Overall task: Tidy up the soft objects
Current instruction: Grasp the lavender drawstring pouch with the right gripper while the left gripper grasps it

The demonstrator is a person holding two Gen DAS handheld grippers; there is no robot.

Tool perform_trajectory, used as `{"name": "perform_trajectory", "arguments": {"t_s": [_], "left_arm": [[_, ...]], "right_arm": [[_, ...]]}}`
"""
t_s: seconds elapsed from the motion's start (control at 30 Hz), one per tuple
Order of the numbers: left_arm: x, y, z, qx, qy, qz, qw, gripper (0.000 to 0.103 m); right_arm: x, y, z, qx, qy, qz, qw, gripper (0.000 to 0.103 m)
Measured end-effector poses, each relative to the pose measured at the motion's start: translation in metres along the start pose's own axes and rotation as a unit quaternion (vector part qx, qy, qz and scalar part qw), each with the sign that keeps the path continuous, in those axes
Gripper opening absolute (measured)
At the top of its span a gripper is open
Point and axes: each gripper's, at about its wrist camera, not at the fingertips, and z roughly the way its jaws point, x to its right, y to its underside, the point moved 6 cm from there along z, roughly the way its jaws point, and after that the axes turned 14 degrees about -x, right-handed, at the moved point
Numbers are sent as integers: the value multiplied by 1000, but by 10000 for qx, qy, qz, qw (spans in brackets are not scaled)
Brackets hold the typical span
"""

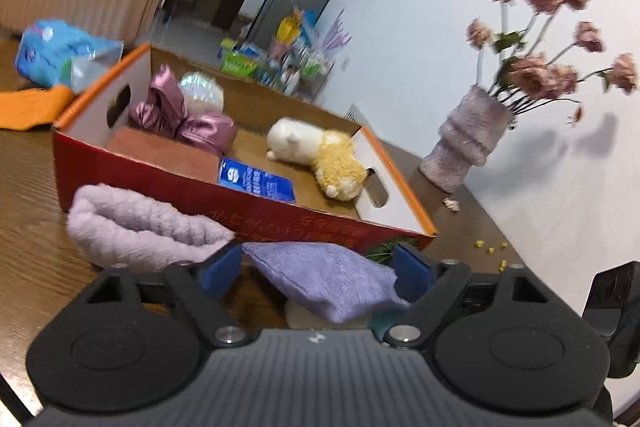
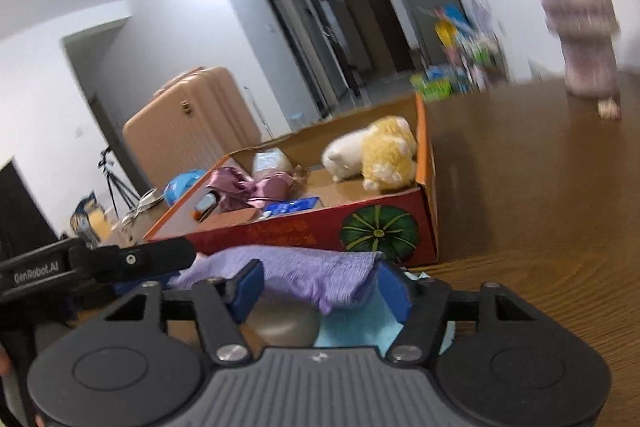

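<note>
- Both pairs of jaws stand spread, blue pads apart, with one purple cloth (image 1: 328, 283) between them; neither pair visibly pinches it.
- Left gripper (image 1: 318, 273): black plastic arms with blue foam-like pads. The cloth's pointed corner lies near the left pad, and its bulk slopes down against the right pad.
- Right gripper (image 2: 318, 287): same build. Here the cloth (image 2: 304, 273) drapes across the gap — its folded end bunches against the right pad, while its ribbed, fuzzy surface passes over the left pad.
- Under the cloth in the right view sit a rounded grey-brown lump, blurred, and a light blue sheet (image 2: 360, 327).
- Towel (image 1: 140, 223): pale lilac, thick, plush, rolled into a soft loop, lying on the wooden table (image 1: 28, 187) just left of the cloth and in front of the box.
- Box (image 1: 280, 215): shallow red cardboard with orange rims, white inner walls and oval handle cut-outs, just beyond both grippers.
- Inside it — a white and yellow plush toy (image 1: 320, 155), shiny mauve satin fabric (image 1: 180, 115) and a blue packet (image 1: 256, 179).
- Vase (image 1: 464, 143): fuzzy, mauve, holding dried pink flowers, on the table right of the box.
</note>
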Motion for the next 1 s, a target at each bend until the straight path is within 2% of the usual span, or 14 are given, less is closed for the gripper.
{"name": "perform_trajectory", "arguments": {"t_s": [0.03,0.07,0.13,0.2,0.23,0.27,0.37,0.5,0.6,0.7,0.83,0.9,0.93,1.0], "left_arm": [[-1,-1,8,-179,10,-20,9998,55],[-2,0,15,-343,163,-30,9993,46],[-6,4,17,-355,392,-237,9983,38],[-3,6,14,-316,389,-144,9986,36],[0,7,12,-289,340,-90,9990,34],[3,7,10,-245,286,-1,9993,25],[15,9,-5,-102,248,266,9993,23],[35,19,-42,186,343,546,9977,22],[42,47,-73,253,571,537,9966,21],[44,91,-92,95,738,465,9961,21],[38,149,-96,-272,546,591,9964,21],[32,168,-93,-533,467,518,9961,30],[29,174,-92,-583,347,494,9965,41],[25,180,-95,-550,184,530,9969,44]], "right_arm": [[0,0,6,-41,76,-22,10000,52],[-2,1,9,-30,182,-129,9997,47],[-8,3,12,-11,563,-406,9976,36],[-12,6,16,2,955,-731,9927,18],[-14,7,18,18,1061,-861,9906,13],[-15,8,18,13,1120,-936,9893,10],[-22,8,14,130,1142,-1057,9877,5],[-36,9,-19,498,1004,-1184,9866,4],[-49,27,-55,711,937,-1405,9831,4],[-57,66,-81,555,764,-1539,9836,4],[-56,125,-88,-23,606,-1497,9869,4],[-55,142,-91,-132,509,-1439,9882,8],[-53,146,-94,-125,441,-1387,9893,11],[-52,147,-99,-55,403,-1325,9904,18]]}}
